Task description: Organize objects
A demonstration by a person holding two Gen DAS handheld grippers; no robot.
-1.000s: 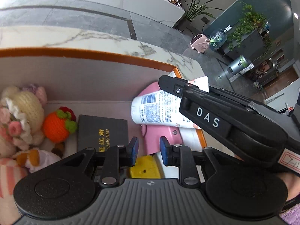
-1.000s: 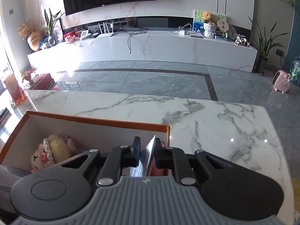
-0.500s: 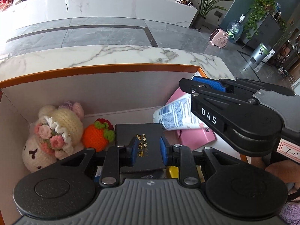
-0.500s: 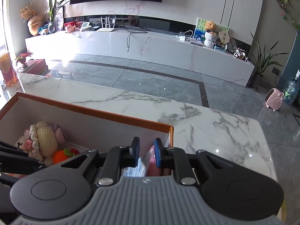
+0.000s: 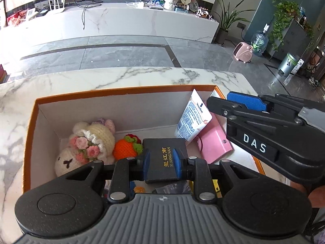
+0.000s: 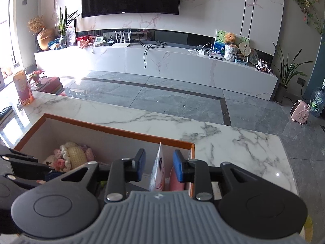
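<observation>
A white marble table [image 5: 142, 77] carries an orange-rimmed cardboard box [image 5: 121, 90], seen from above in the left wrist view and only over its far rim in the right. The left view alone shows the box's floor: a crocheted cream doll [image 5: 89, 142] with pink flowers at the left, a crocheted orange fruit [image 5: 125, 148] just beside it, and a pink case [image 5: 215, 142] leaning at the right wall. A white lotion tube [image 5: 193, 120] stands tilted against the case, crimped end up. The right view shows what the left cannot: the tube's crimped end [image 6: 157, 170] rising in the gap of the right gripper [image 6: 158, 167], whose blue pads stand apart, neither visibly touching it. The right gripper [image 5: 246, 101] reaches in level over the box's right edge. The left gripper [image 5: 161, 160] points down into the box, its pads clamped on the two sides of a small black box [image 5: 164, 156] with gold lettering, beside the fruit.
</observation>
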